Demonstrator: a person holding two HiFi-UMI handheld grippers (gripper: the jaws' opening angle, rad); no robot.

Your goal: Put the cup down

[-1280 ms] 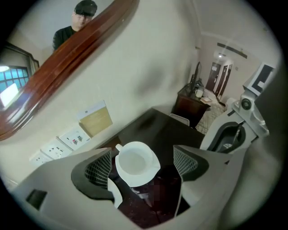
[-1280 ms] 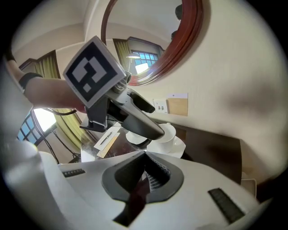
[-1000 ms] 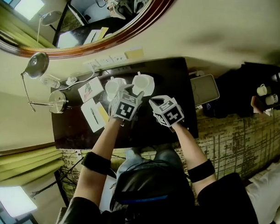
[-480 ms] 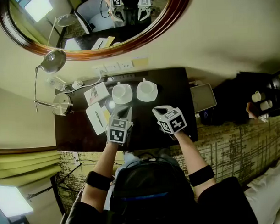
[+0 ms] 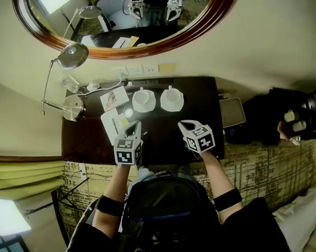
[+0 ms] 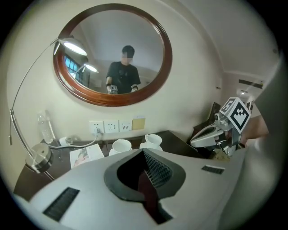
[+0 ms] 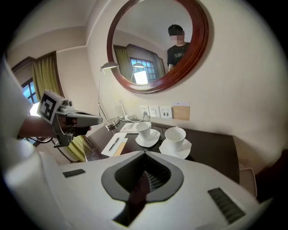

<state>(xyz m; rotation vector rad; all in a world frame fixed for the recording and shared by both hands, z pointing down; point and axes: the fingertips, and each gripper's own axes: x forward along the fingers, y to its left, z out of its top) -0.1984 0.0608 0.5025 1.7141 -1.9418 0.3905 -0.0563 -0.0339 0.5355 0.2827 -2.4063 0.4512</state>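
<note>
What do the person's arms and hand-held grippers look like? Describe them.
The left hand-held gripper and right hand-held gripper are light grey tapered shells, each carrying a white cube with black square markers; dark grey recesses frame mesh-textured pads. The person wears a black band on each forearm and a dark short-sleeved top.

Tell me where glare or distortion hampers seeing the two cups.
Head view: a bright glare spot on the dark desk beside the left cup; right cup clean. Left gripper view: fisheye bending, black corners, cups small. Right gripper view: both cups sharp, evenly lit.
</note>
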